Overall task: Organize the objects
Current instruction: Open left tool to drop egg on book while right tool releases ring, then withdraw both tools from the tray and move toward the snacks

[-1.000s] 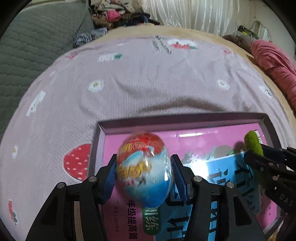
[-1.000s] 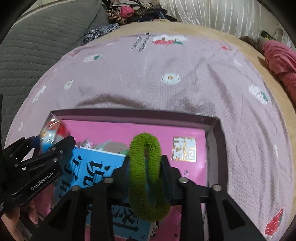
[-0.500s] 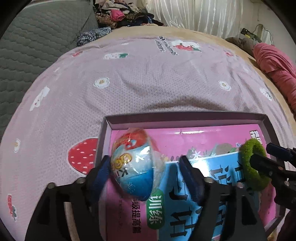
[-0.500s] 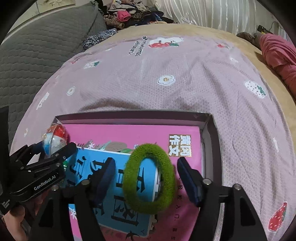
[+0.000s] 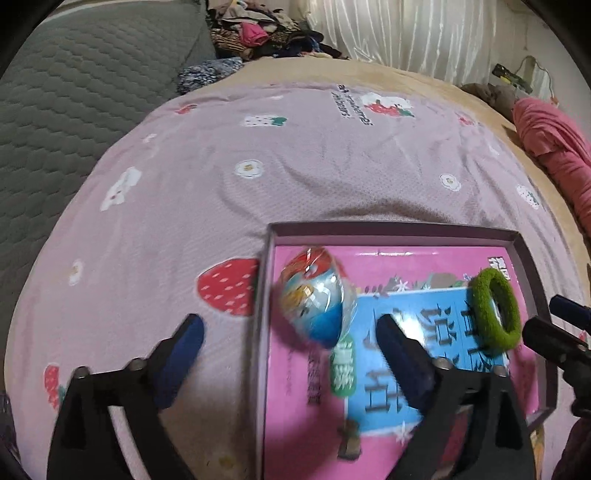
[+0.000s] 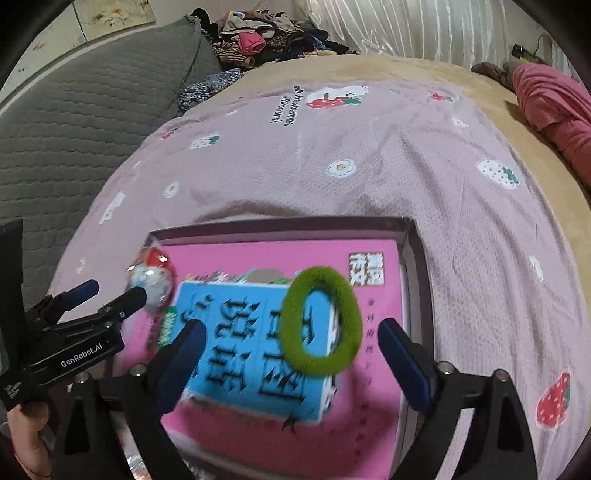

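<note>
My left gripper (image 5: pixel 290 350) is spread wide and holds nothing. Its left finger hangs over the pink bedspread (image 5: pixel 295 166), outside the box, and its right finger hangs over the book inside it. Between and a little ahead of those fingers sits the toy egg (image 5: pixel 314 295), a red, blue and silver foil-wrapped egg, blurred, in the near-left corner of the shallow purple box (image 5: pixel 391 229); whether it rests on the book or is just above it I cannot tell. The box's left wall runs straight up between my left fingers.

My right gripper (image 6: pixel 291 350) is also spread wide and empty. The green hair tie (image 6: pixel 319 321), a fuzzy loop, is between and just ahead of its fingers, over the blue panel of the pink book (image 6: pixel 280 258) that fills the box floor. The loop is blurred, so I cannot tell if it lies flat.

In the right wrist view my left gripper comes in from the left, its fingertips beside the egg.

Around the box, the bedspread is printed with strawberries and flowers. A grey quilted cushion (image 5: pixel 74 92) lies to the left, a pile of clothes (image 6: pixel 266 37) at the far edge, white curtains (image 5: pixel 406 33) behind, and a red cloth (image 6: pixel 554 99) on the right.
</note>
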Tool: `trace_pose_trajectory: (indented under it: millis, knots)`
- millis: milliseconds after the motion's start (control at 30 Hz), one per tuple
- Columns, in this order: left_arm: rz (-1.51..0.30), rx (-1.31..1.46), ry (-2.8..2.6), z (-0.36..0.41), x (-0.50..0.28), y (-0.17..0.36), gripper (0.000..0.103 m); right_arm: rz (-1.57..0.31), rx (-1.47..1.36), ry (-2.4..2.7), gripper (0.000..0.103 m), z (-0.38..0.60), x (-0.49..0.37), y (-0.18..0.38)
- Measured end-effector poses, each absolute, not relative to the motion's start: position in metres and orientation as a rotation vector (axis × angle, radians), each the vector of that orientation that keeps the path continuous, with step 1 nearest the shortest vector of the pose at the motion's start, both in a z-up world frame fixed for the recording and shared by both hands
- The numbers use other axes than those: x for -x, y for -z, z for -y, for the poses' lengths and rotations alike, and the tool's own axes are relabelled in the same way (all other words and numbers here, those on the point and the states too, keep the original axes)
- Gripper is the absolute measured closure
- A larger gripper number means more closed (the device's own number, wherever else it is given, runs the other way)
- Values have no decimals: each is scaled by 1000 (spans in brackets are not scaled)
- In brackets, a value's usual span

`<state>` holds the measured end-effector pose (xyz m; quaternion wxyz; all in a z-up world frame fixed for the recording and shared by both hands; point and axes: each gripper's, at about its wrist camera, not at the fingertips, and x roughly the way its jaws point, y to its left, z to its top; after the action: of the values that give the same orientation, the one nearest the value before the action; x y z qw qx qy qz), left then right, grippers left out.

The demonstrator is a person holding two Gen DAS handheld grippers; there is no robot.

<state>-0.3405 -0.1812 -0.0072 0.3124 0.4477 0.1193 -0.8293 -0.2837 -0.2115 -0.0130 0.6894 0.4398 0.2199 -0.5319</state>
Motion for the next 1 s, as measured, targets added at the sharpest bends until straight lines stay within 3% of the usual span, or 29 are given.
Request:
trace_pose_trajectory:
  millis: [33,567,1000]
  knots:
    - [-309,-1171,2188,179,335,3,0,-486,-986,1185,7,208,284,10]
    - [-251,-1045,2241,128,252,-73,0,-455,-837,1208,2,115,279,-82]
    - [-180,-970,2247,91,204,-120,0,-441,-775,1203,2,57,273,-121]
